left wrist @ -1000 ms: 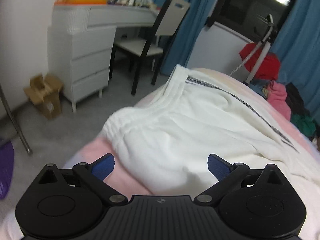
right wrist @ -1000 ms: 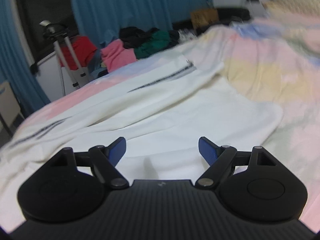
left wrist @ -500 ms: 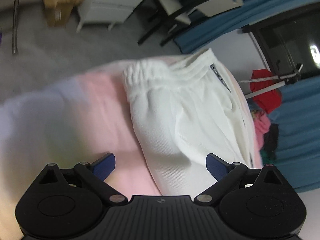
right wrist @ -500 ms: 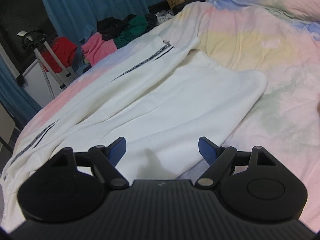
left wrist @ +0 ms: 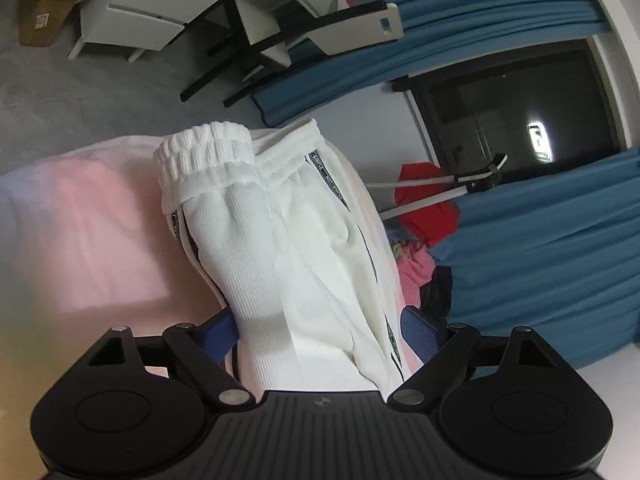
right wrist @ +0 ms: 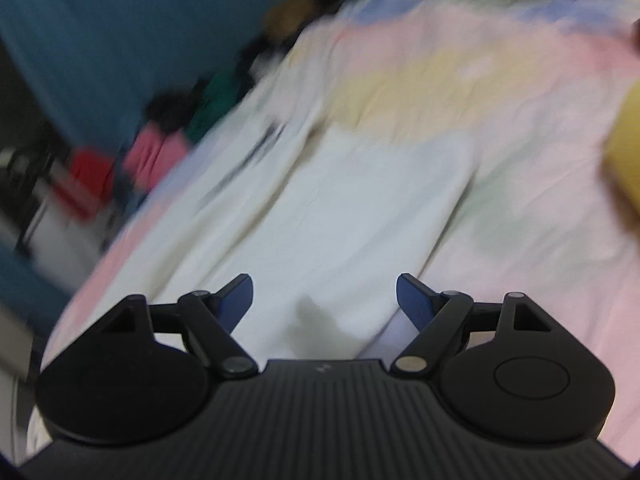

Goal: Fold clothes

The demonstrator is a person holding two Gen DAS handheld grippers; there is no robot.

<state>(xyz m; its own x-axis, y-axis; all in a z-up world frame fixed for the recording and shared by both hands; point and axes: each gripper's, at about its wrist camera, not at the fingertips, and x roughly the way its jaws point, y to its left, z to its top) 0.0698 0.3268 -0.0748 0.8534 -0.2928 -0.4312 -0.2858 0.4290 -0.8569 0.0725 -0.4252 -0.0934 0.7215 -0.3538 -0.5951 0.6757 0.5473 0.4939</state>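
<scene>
Your left gripper [left wrist: 318, 330] is down at the waist end of the white ribbed track pants with the black side stripe [left wrist: 296, 240]. The fabric bunches up between its blue fingers [left wrist: 218, 334], which straddle a thick ridge of cloth. They look spread wide, and I can't tell from this view whether they're pinching it or only sitting around it.

Your right gripper [right wrist: 324, 302] is released, jaws wide apart, nothing between them. It hovers over the leg part of the same pants [right wrist: 340, 208]. That view is motion-blurred, so detail is poor.

Where the pants are: lying lengthwise on the bed with the pastel pink, yellow and blue cover [right wrist: 500, 92], elastic waistband [left wrist: 206, 152] at the bed edge nearest the grey floor [left wrist: 80, 92], legs running away up the bed.

Progress, as I read it: early. The two legs look laid one over the other, roughly straight. No crosswise fold is visible, and the pants are at full length. The waist end is rumpled, not flat.

Left to do:
- get a firm hold at the waist end
- take the other end with the right gripper
- bring the ends together and flatten

A pile of pink, green, black and red clothes [right wrist: 168, 140] sits at the far side of the bed, apparently unfolded.
</scene>
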